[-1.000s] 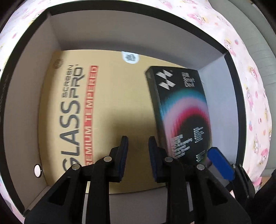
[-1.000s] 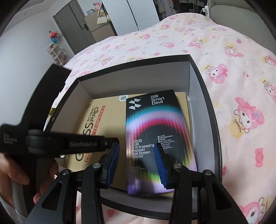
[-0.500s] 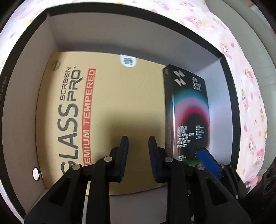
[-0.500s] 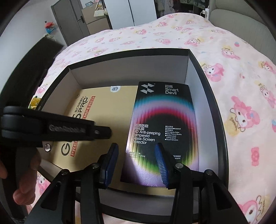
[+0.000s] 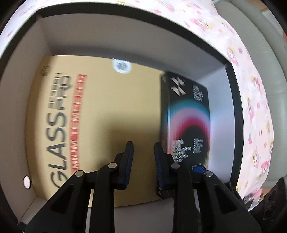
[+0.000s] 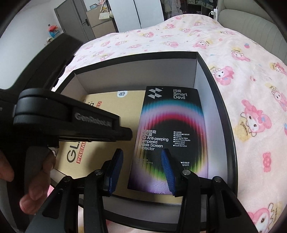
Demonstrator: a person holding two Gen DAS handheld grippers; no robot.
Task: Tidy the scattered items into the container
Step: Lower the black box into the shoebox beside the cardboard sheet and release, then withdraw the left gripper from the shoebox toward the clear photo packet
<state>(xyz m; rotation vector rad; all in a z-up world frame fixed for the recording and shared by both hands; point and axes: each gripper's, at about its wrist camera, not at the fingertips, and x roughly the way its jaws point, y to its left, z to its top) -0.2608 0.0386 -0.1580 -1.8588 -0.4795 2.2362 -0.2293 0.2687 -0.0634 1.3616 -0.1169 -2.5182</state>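
Observation:
An open container with a black rim [image 6: 221,107] and white inner walls [image 5: 125,41] sits on the bed. A flat tan "GLASS SCREEN PRO" box [image 5: 107,116] [image 6: 129,102] lies across its floor. On its right part rests a black "Smart Devil" screen protector box [image 5: 188,116] [image 6: 172,121], close to the right wall. My right gripper [image 6: 142,161] hovers open over the black box's near end, holding nothing. My left gripper [image 5: 143,152] hangs inside the container above the tan box, its pads a little apart with nothing between them.
The pink cartoon-print bedspread [image 6: 242,71] surrounds the container. A hand [image 6: 35,193] holds the left gripper's body [image 6: 71,121] at the left of the right wrist view. A grey padded headboard [image 6: 251,28] and cupboards [image 6: 143,12] stand beyond the bed.
The black box went from tilted between my right fingers to lying flat by the right wall. My right gripper has drawn back from it. The left gripper shifted slightly.

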